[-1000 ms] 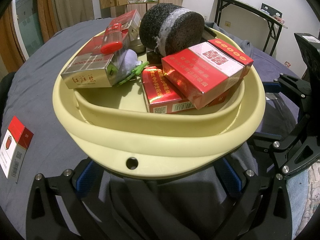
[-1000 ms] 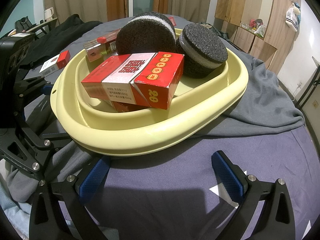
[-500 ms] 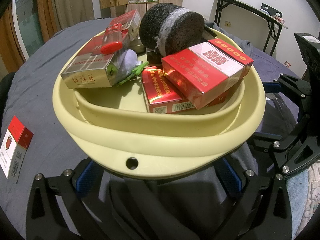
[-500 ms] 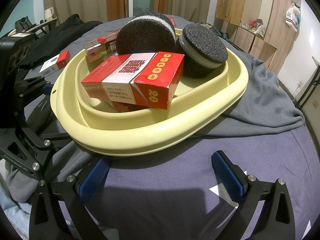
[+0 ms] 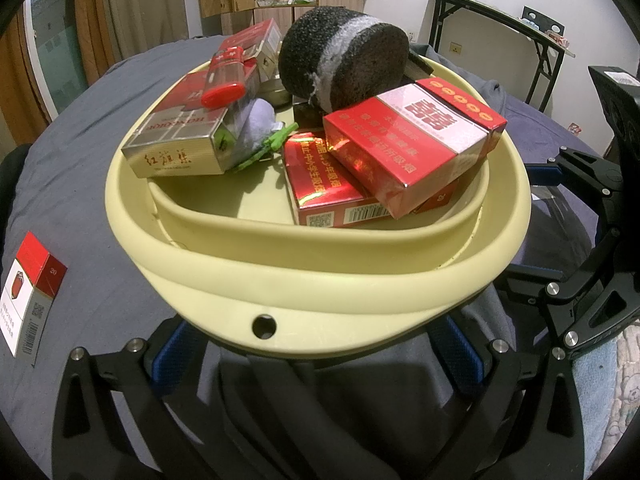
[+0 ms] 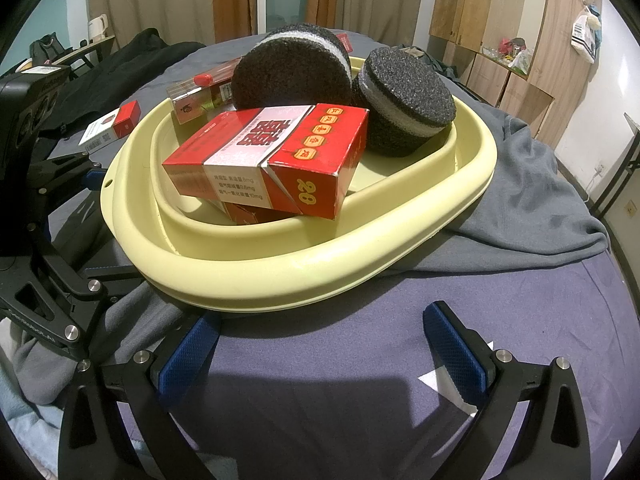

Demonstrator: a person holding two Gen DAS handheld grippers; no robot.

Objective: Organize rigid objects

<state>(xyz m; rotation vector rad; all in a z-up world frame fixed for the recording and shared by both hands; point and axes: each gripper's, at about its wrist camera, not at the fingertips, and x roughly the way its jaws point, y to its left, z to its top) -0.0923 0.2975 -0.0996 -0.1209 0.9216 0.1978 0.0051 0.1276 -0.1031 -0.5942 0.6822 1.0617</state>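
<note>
A pale yellow basin (image 5: 320, 280) (image 6: 320, 268) sits on a dark cloth-covered surface. Inside it a red cigarette box (image 5: 412, 140) (image 6: 268, 160) rests tilted on another red box (image 5: 324, 196). A silver and red box (image 5: 180, 136) carries a red lighter (image 5: 226, 80). A black foam disc (image 5: 344, 60) (image 6: 292, 72) stands on edge, and a second disc (image 6: 404, 96) leans beside it. My left gripper (image 5: 316, 352) is open, its blue pads under the basin's near rim. My right gripper (image 6: 322, 356) is open just short of the rim on another side.
One loose red and white cigarette box (image 5: 32, 300) (image 6: 110, 128) lies on the cloth outside the basin. A grey garment (image 6: 520, 200) is bunched under the basin's far side. A folding table (image 5: 500, 12) and wooden cabinets (image 6: 520, 20) stand behind.
</note>
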